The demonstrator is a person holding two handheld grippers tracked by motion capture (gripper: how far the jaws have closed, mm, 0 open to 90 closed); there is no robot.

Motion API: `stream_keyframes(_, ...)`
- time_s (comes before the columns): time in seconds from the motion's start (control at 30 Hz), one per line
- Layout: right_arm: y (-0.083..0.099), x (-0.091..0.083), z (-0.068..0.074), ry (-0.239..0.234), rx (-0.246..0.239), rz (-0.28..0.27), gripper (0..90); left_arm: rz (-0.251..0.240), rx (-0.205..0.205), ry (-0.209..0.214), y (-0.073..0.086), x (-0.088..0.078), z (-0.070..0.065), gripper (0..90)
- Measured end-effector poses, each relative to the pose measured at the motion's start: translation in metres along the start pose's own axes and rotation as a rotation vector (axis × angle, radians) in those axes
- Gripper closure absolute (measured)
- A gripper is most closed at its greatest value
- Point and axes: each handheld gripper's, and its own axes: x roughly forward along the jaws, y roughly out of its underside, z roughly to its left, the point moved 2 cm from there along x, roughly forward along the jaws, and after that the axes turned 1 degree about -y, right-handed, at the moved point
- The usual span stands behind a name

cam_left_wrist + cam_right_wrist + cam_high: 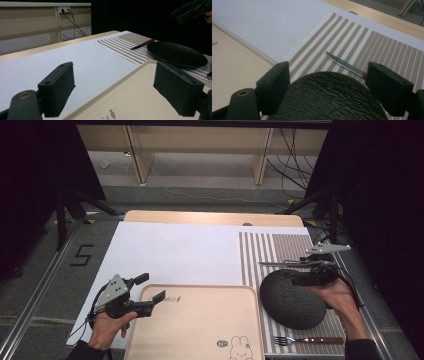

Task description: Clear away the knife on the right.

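We're at the lower right of the high view: right gripper (306, 270) sits over the far rim of the plate (290, 301), jaws apart, nothing held. In the right gripper view the pads (275, 85) straddle the plate (327, 97) rim with the knife (344, 64) just beyond, lying on the striped mat (372, 42).

Left gripper (150, 292) hangs at the lower left, over the tray (200, 320) corner, jaws also apart and empty; the left gripper view shows both pads (58, 85) wide with the tray (130, 95) beneath.

Our read: the step is either gripping the plate rim or reaching past it for the knife. Can't tell which from this.

Doing it well:
- For the plate: drop one jaw under the rim, one on top, and close at the edge. The rim looks low and textured, so we should bite squarely, not at an angle.
- Lift level, and keep clear of the knife behind and the fork (307, 340) at the lower right.
- For the knife: take it by the handle end, not the blade. It lies flat on the mat, so we press the jaw tips down before closing.
- Keep the left gripper off the tray.
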Motion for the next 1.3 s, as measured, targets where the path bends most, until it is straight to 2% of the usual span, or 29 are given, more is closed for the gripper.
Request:
stream_keyframes(0.07, 0.0, 0.004, -0.009, -0.002, -0.023, 0.019, 20.9, -0.003, 0.001, 0.002, 0.0, 0.0, 0.0, 16.1)
stream_keyframes(0.1, 0.0, 0.007, -0.013, -0.008, -0.006, 0.051, 21.2, -0.009, 0.002, 0.007, 0.0, 0.001, 0.001, 16.1)
stream_keyframes(0.2, 0.0, 0.01, -0.017, 0.004, -0.011, 0.069, 21.5, -0.009, -0.001, 0.007, 0.0, 0.001, 0.001, 16.1)
stream_keyframes(0.23, -0.001, 0.011, -0.018, -0.002, 0.007, 0.078, 21.7, -0.005, -0.002, 0.003, 0.0, 0.001, 0.001, 16.1)
stream_keyframes(0.27, -0.001, 0.014, -0.022, 0.005, -0.014, 0.089, 21.9, 0.004, 0.0, -0.003, 0.0, 0.0, 0.001, 16.1)
stream_keyframes(0.3, -0.002, 0.015, -0.023, 0.003, 0.011, 0.11, 22.0, 0.002, 0.0, -0.001, 0.0, 0.0, 0.001, 16.1)
stream_keyframes(0.33, -0.004, 0.02, -0.028, 0.011, 0.016, 0.102, 22.3, -0.007, 0.0, 0.006, 0.0, 0.001, 0.001, 16.1)
stream_keyframes(0.37, -0.004, 0.021, -0.032, 0.007, -0.002, 0.111, 22.4, -0.007, 0.0, 0.006, 0.0, 0.001, 0.001, 16.1)
stream_keyframes(0.4, -0.004, 0.021, -0.032, 0.007, -0.002, 0.111, 22.4, 0.003, 0.001, -0.002, 0.0, 0.0, 0.001, 16.1)
stream_keyframes(0.47, -0.005, 0.024, -0.036, 0.024, 0.018, 0.131, 22.4, 0.005, -0.007, -0.001, 0.001, 0.001, 0.001, 16.1)
stream_keyframes(0.5, -0.005, 0.025, -0.035, 0.035, 0.079, 0.19, 22.6, 0.008, -0.005, -0.001, 0.001, 0.001, 0.001, 16.1)
stream_keyframes(0.6, -0.006, 0.032, -0.041, 0.049, 0.06, 0.212, 23.5, 0.009, 0.0, 0.0, 0.001, 0.002, 0.001, 16.1)
stream_keyframes(0.7, -0.007, 0.036, -0.045, 0.049, 0.071, 0.233, 24.0, 0.009, 0.001, 0.001, 0.001, 0.002, 0.001, 16.1)
stream_keyframes(0.8, -0.009, 0.044, -0.054, 0.059, 0.039, 0.27, 24.8, 0.01, 0.005, 0.003, 0.001, 0.002, 0.0, 16.0)
stream_keyframes(0.83, -0.01, 0.048, -0.058, 0.067, 0.057, 0.292, 25.4, 0.011, 0.005, 0.003, 0.002, 0.002, 0.0, 16.0)
stream_keyframes(1.0, -0.013, 0.057, -0.066, 0.078, 0.055, 0.318, 25.7, 0.01, 0.002, 0.004, 0.002, 0.002, 0.001, 16.0)
stream_keyframes(1.1, -0.014, 0.061, -0.07, 0.086, 0.084, 0.357, 26.6, 0.012, 0.003, 0.006, 0.002, 0.002, 0.001, 16.0)
stream_keyframes(1.17, -0.013, 0.065, -0.078, 0.076, 0.067, 0.363, 26.6, 0.013, 0.007, 0.007, 0.002, 0.002, 0.0, 16.0)
stream_keyframes(1.27, -0.011, 0.069, -0.082, 0.083, 0.075, 0.382, 26.5, 0.014, 0.007, 0.008, 0.002, 0.002, 0.0, 16.0)
stream_keyframes(1.3, -0.009, 0.073, -0.088, 0.083, 0.057, 0.39, 26.7, 0.014, 0.008, 0.009, 0.002, 0.002, 0.0, 16.0)
